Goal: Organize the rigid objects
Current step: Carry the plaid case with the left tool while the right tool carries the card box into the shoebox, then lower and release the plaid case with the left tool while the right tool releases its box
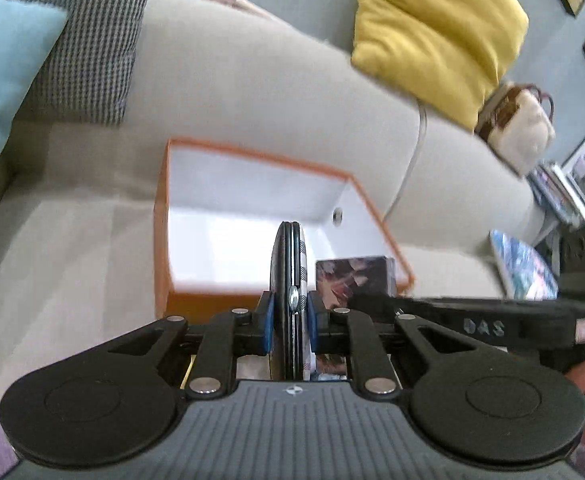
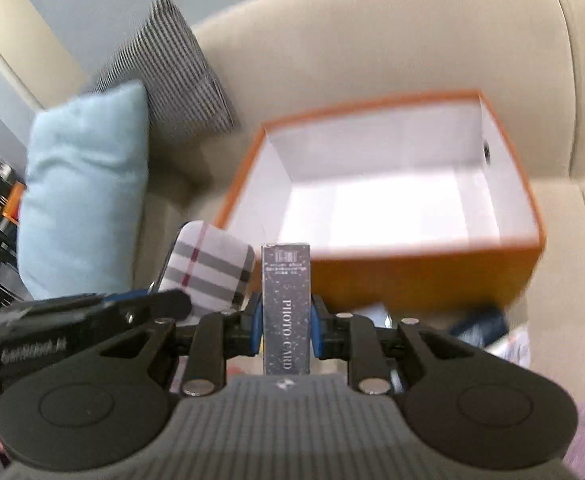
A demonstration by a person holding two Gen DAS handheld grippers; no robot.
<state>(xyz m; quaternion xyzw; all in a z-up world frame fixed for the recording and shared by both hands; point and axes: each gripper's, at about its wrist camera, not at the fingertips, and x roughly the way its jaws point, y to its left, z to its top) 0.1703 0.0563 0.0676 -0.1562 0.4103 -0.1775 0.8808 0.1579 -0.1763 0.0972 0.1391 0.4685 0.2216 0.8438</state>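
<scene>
While my left gripper (image 1: 290, 322) clamps the thin plaid case (image 1: 288, 280) edge-on, low centre frame, my right gripper (image 2: 286, 326) pinches the stiff, light photo-card box (image 2: 286, 308); both look slippery, below the orange box (image 2: 412, 276).

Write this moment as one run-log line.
left claw: shut on plaid case | right claw: shut on photo-card box | orange box: open, empty, ahead

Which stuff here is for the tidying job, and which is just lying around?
For the job:
plaid case in left claw
photo card box in right claw
orange box

Just lying around:
yellow cushion
blue cushion
checked cushion
</scene>
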